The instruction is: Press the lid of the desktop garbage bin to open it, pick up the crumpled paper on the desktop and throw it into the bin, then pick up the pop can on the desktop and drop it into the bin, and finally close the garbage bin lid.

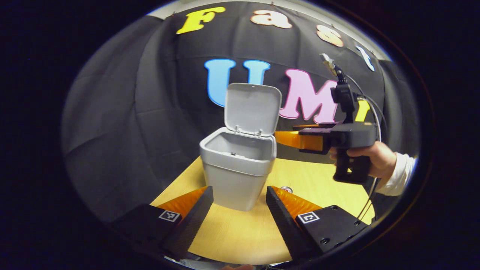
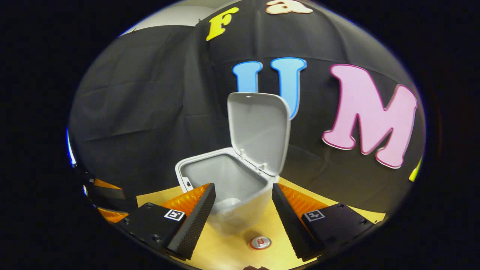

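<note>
Right gripper view looks straight down into the small grey plastic desktop bin (image 2: 232, 187), lid (image 2: 258, 131) flipped up and standing open on its rear hinge. Something pale sits low inside, probably the crumpled paper, but I can't say for sure. The right gripper (image 2: 243, 210) hangs just above the bin's near rim with jaws spread wide and nothing between them.

The pop can (image 2: 260, 242) stands upright on the light wooden table (image 2: 232, 255), just beside the bin's base on the near side; only its silver top with a red tab shows. In the left gripper view, the can (image 1: 286, 189) peeks out beside the bin, and the left gripper (image 1: 240, 204) is released too, jaws apart on either side of the bin (image 1: 236, 168), not touching it.

My guess on handling: an empty can is light, thin-walled and slick, so it dents easily. I'd pinch it across the middle of the body with modest squeeze, not by the rim.
</note>
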Demonstrator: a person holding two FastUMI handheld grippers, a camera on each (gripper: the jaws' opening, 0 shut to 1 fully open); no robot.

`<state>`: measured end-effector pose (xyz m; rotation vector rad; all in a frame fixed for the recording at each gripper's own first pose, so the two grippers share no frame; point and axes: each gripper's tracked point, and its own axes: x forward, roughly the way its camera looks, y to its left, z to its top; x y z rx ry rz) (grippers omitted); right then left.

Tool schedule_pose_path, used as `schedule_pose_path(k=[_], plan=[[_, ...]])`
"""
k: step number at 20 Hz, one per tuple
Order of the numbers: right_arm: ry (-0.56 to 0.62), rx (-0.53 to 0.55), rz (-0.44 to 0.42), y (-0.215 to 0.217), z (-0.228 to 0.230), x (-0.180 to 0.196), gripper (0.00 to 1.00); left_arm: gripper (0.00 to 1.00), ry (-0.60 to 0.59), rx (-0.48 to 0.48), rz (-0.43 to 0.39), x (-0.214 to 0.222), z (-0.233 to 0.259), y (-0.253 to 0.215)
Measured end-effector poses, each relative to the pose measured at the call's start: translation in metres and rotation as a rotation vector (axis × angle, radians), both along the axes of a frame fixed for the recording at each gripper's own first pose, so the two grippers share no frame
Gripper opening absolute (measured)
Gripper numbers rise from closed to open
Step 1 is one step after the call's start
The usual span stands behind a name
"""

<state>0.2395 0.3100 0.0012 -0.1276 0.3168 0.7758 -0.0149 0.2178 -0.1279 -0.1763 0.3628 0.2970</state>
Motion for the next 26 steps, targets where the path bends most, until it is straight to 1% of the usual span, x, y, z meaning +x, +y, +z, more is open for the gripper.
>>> schedule_pose_path(k=[2, 3, 6, 7, 10, 11, 13, 14, 18, 23, 26], plan=[[-0.01, -0.02, -0.068, -0.04, -0.002, 0.005, 0.98, 0.98, -0.029, 0.02, -0.054, 0.023, -0.008, -0.019], [-0.013, -0.034, -0.098, -0.059, -0.004, 0.006, 0.98, 0.98, -0.063, 0.01, -0.087, 0.037, -0.009, -0.031], [-0.007, -0.058, -0.179, -0.11, -0.013, 0.001, 0.98, 0.98, -0.096, -0.075, -0.17, 0.068, -0.027, -0.063], [0.001, -0.062, -0.2, -0.123, -0.016, -0.002, 0.98, 0.98, -0.109, -0.084, -0.191, 0.077, -0.03, -0.072], [0.032, -0.08, -0.241, -0.156, -0.034, -0.012, 0.98, 0.98, -0.179, 0.011, -0.237, 0.106, -0.034, -0.087], [0.049, -0.089, -0.259, -0.167, -0.041, -0.015, 0.98, 0.98, -0.17, 0.025, -0.261, 0.114, -0.045, -0.094], [0.089, -0.094, -0.294, -0.185, -0.056, -0.02, 0.99, 0.98, -0.142, 0.014, -0.306, 0.132, -0.064, -0.108], [0.107, -0.089, -0.309, -0.191, -0.061, -0.023, 0.99, 0.98, -0.133, 0.009, -0.319, 0.14, -0.072, -0.112], [0.135, -0.093, -0.353, -0.217, -0.073, -0.028, 0.98, 0.98, -0.104, 0.008, -0.314, 0.173, -0.097, -0.116], [0.171, -0.103, -0.4, -0.243, -0.088, -0.028, 0.98, 0.99, -0.044, 0.057, -0.327, 0.216, -0.135, -0.115], [0.182, -0.111, -0.42, -0.255, -0.093, -0.029, 0.98, 0.98, -0.018, 0.058, -0.341, 0.232, -0.152, -0.116]])
